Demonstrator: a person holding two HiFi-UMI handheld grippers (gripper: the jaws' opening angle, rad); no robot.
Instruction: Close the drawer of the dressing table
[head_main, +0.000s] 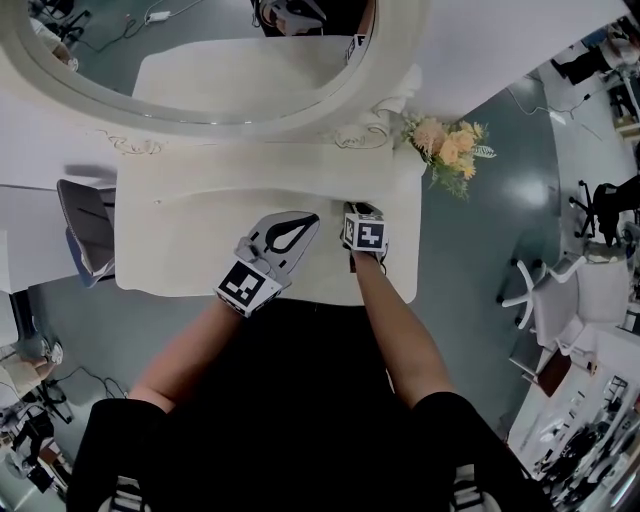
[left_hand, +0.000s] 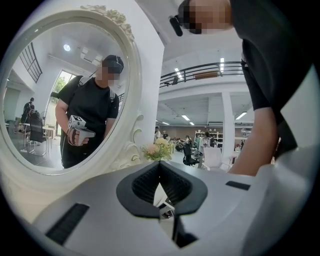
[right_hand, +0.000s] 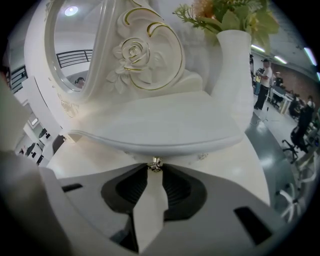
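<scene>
Open office space with a grey-blue floor (head_main: 470, 250) surrounds a cream-white dressing table (head_main: 200, 250). Right tool (right_hand: 155, 169) points steeply down at the table front, and its two dark pads pinch the small metal knob (right_hand: 155, 163) at their tips. This knob belongs to the drawer (right_hand: 185, 154), whose front shows only as a narrow shaded strip directly under the curved overhanging edge. I cannot tell how far the drawer stands out.

Left tool (left_hand: 159, 165) is held about level above the table front, beside the right one. Its pad tips are pressed together and hold nothing. Behind the table top rises the oval mirror (head_main: 200, 60) with a carved frame. At the right back corner stands a white vase (right_hand: 235, 65) with peach flowers (head_main: 448, 145).
</scene>
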